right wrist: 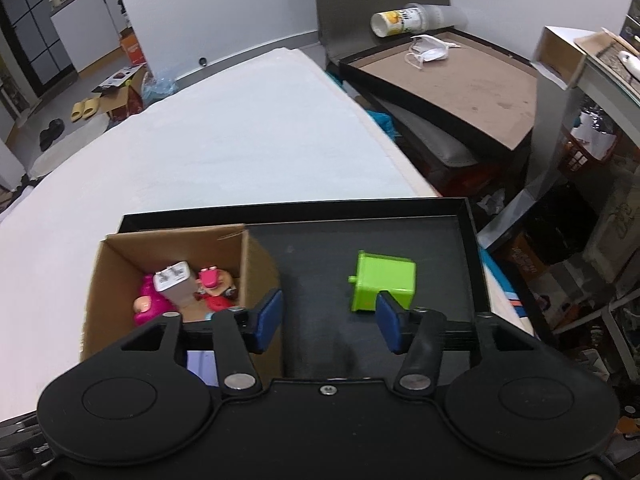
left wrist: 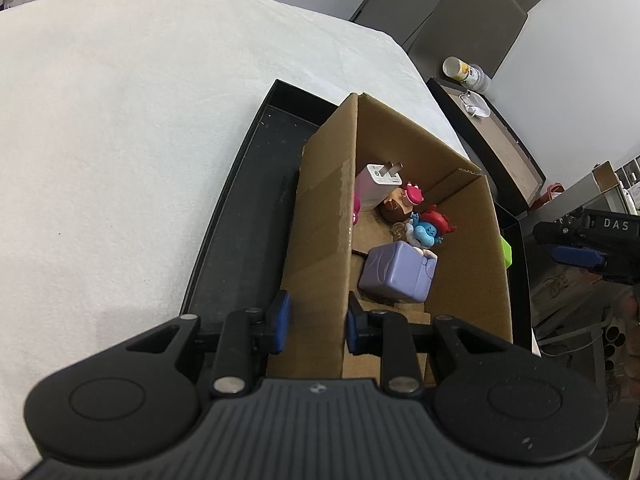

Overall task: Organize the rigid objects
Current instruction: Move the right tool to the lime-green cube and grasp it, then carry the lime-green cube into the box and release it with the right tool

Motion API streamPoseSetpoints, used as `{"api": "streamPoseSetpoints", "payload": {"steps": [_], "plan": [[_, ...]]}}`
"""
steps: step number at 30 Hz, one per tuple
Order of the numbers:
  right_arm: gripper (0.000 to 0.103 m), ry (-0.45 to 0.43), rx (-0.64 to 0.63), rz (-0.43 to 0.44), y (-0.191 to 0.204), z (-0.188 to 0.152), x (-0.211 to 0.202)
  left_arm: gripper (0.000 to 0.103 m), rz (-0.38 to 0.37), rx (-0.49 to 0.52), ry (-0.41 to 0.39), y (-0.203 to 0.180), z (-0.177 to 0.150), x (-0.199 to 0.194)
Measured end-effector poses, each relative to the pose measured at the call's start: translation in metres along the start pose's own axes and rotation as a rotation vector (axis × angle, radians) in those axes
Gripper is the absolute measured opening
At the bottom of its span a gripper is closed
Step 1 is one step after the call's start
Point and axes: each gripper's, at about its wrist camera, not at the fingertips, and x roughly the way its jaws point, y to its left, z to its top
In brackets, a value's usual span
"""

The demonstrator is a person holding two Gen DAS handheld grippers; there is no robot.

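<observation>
A brown cardboard box (left wrist: 320, 216) stands open inside a shallow black tray (left wrist: 248, 208), its near side wall pinched between the left gripper's fingers (left wrist: 280, 316). Ahead of those fingers, on the box floor, lie a lilac cube (left wrist: 396, 276), a blue toy with red spikes (left wrist: 430, 230), a white charger (left wrist: 378, 184) with prongs up, and a pink-topped figure (left wrist: 412, 196). A green cube (right wrist: 382, 286) lies on the tray floor just beyond the right gripper's right finger (right wrist: 390, 320), outside the box.
</observation>
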Motion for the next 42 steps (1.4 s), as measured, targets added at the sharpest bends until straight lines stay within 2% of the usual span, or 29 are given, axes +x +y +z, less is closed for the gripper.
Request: {"api": "streamPoseSetpoints", "payload": {"steps": [1, 3, 6, 15, 26, 28, 29, 30, 32, 35, 42], "plan": [[0.057, -0.002, 0.003, -0.007, -0.002, 0.0, 0.002, 0.026, 0.0, 0.0, 0.0, 0.0, 0.0, 0.0], [0.068, -0.007, 0.015, -0.011, -0.008, 0.0, 0.006, 0.026, 0.002, 0.001, 0.0, 0.0, 0.0, 0.0], [0.073, -0.013, 0.054, -0.007, -0.019, 0.0, 0.013, 0.026, 0.003, 0.0, 0.001, 0.0, 0.001, 0.001], [0.078, 0.009, 0.103, -0.021, -0.033, 0.003, 0.045, 0.026, 0.003, -0.001, 0.001, 0.001, 0.001, 0.002], [0.078, 0.034, 0.054, -0.076, -0.026, 0.0, 0.079, 0.027, 0.0, -0.004, 0.003, 0.002, 0.003, 0.004], [0.073, 0.033, 0.048, -0.094, -0.025, -0.003, 0.082, 0.027, -0.001, -0.006, 0.005, 0.003, 0.003, 0.004], [0.065, 0.041, 0.051, -0.094, -0.025, -0.004, 0.083, 0.027, -0.002, -0.006, 0.005, 0.003, 0.003, 0.004], [0.048, 0.053, 0.059, -0.083, -0.026, -0.005, 0.084, 0.027, -0.002, -0.007, 0.005, 0.003, 0.003, 0.004], [0.048, 0.06, 0.065, -0.056, -0.028, -0.007, 0.081, 0.027, -0.001, -0.008, 0.005, 0.003, 0.003, 0.004], [0.048, 0.05, 0.022, -0.072, -0.025, -0.009, 0.071, 0.027, 0.001, -0.004, 0.004, 0.002, 0.003, 0.004], [0.048, 0.05, 0.021, -0.058, -0.025, -0.006, 0.046, 0.027, 0.001, -0.003, 0.003, 0.002, 0.003, 0.004]]}}
